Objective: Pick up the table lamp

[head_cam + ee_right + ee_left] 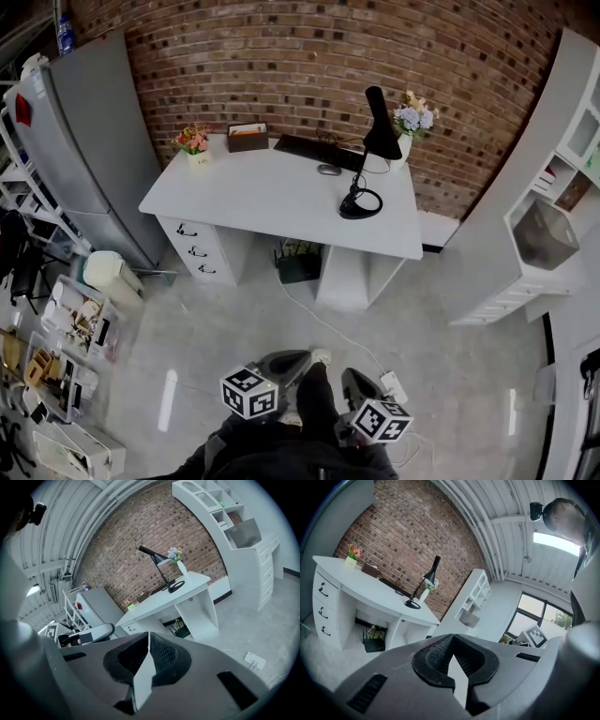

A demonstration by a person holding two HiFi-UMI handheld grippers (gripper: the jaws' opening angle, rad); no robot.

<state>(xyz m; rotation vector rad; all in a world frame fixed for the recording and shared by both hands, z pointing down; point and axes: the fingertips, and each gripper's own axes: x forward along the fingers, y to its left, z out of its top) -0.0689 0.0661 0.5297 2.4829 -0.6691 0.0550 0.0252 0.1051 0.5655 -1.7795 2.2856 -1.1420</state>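
The black table lamp [367,159] stands on the right part of the white desk [262,202], its round base near the front edge and its cone shade tilted up. It also shows far off in the left gripper view as the lamp [424,584] and in the right gripper view as the lamp [161,571]. My left gripper [292,361] and right gripper [356,382] hang low over the floor, well short of the desk. The left gripper [452,657] is shut with nothing in it. The right gripper [147,649] is shut and empty too.
On the desk are a keyboard [314,150], a mouse [328,170], a brown box [247,138], a flower pot [194,142] and a vase of flowers [410,122]. A grey fridge [94,150] stands left, white shelving [544,187] right. A power strip [392,384] lies on the floor.
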